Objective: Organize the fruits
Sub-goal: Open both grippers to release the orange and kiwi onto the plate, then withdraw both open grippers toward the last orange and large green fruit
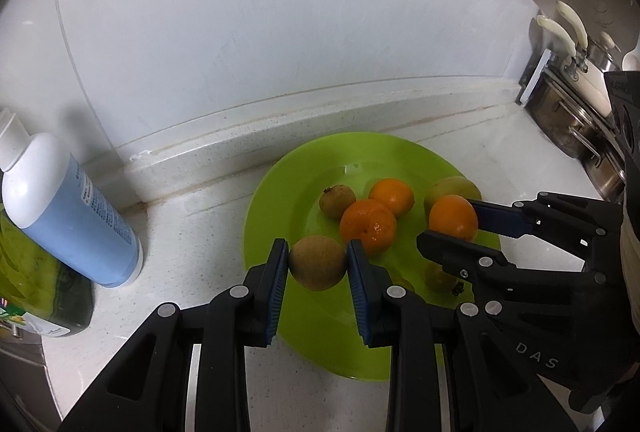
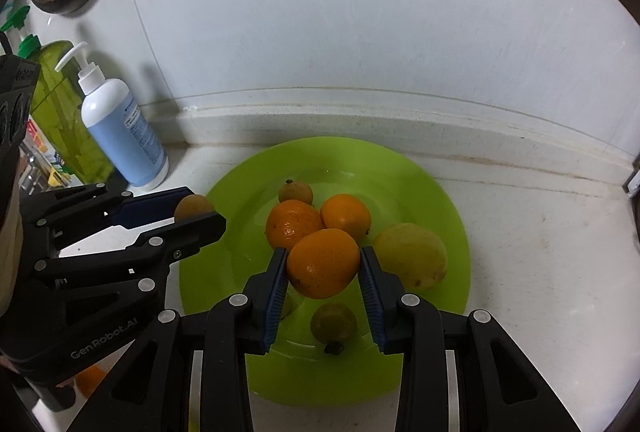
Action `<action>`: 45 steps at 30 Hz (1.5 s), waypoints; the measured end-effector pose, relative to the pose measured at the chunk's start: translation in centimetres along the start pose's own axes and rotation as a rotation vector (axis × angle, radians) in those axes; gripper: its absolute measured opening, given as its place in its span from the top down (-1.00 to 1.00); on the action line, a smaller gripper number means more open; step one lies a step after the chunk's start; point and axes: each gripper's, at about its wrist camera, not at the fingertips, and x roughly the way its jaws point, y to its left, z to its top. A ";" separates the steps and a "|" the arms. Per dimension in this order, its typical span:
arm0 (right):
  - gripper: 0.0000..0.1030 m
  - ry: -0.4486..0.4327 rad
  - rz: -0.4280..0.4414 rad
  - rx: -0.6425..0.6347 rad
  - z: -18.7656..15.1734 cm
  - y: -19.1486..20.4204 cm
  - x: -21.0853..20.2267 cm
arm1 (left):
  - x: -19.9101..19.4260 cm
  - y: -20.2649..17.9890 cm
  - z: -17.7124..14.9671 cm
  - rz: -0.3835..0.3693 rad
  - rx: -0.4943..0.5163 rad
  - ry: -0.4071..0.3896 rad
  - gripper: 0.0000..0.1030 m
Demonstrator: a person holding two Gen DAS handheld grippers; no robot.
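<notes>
Left hand-held gripper pinching brown fruit over plate rim; right pinching orange.

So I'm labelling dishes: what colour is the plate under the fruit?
Bright lime green plate, clearest in the right wrist view.

Plate centre crowded with fruit; pump bottle beside rim.

My left hand-held gripper points down, slanted. Blue pads squeeze small brown fruit, one pad each side. My right hand-held gripper points down same way, close beside left one. Its blue pads squeeze orange. Black fingers on both reach forward, side by side.
</notes>
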 end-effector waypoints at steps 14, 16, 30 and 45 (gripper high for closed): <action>0.06 -0.054 -0.009 0.024 -1.1 0.3 -2.8 | -4.7 0.6 -1.3 0.067 -0.038 -0.076 0.12; 0.06 -0.072 -0.001 0.022 -1.4 0.6 -3.8 | -5.9 0.3 -1.5 0.076 -0.037 -0.097 0.12; -0.02 -0.203 0.047 -0.020 -3.0 3.0 -11.3 | -13.8 -1.2 -4.1 0.145 -0.090 -0.193 -0.06; -0.16 -0.243 0.138 -0.104 -7.1 6.0 -15.1 | -19.9 -1.9 -10.1 0.250 -0.183 -0.241 -0.27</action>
